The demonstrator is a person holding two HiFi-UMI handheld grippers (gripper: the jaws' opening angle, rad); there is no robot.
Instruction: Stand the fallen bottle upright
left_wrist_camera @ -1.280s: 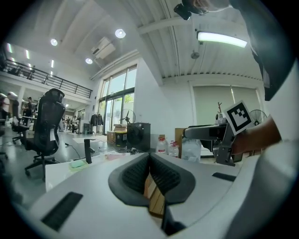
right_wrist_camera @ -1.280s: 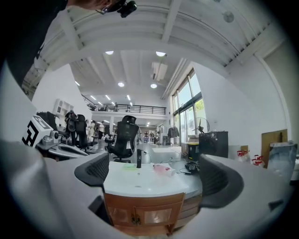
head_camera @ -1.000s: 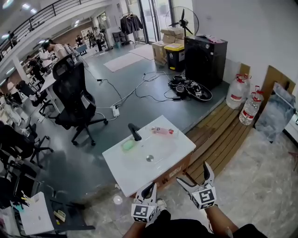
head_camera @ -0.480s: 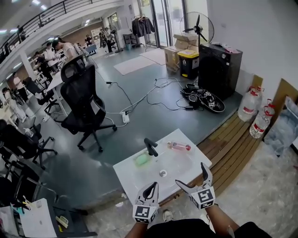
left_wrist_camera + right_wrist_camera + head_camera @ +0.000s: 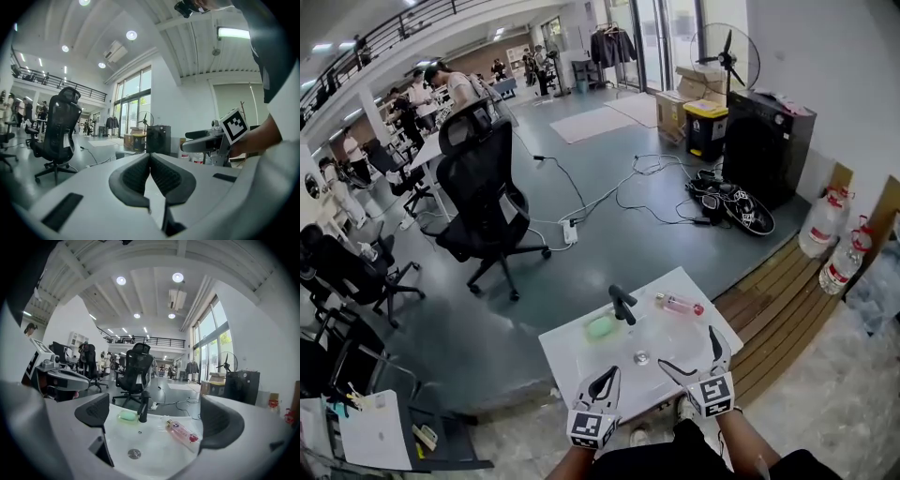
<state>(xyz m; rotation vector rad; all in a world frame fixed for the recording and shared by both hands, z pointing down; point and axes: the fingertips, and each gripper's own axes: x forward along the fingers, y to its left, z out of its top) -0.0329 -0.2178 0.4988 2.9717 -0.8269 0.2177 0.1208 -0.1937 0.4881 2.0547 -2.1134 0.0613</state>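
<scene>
Head view: I've closed on the sink (image 5: 581, 356); bottle (image 5: 679, 304) still flat, probably reachable next; right gripper (image 5: 687, 347) spread empty, left gripper (image 5: 606, 379) clenched.

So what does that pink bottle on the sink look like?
The pink bottle is slim and see-through, probably plastic, with a pale cap and a red mark on its label. It lies on its side on the white sink, right of the black tap. Only the sink touches it.
</scene>
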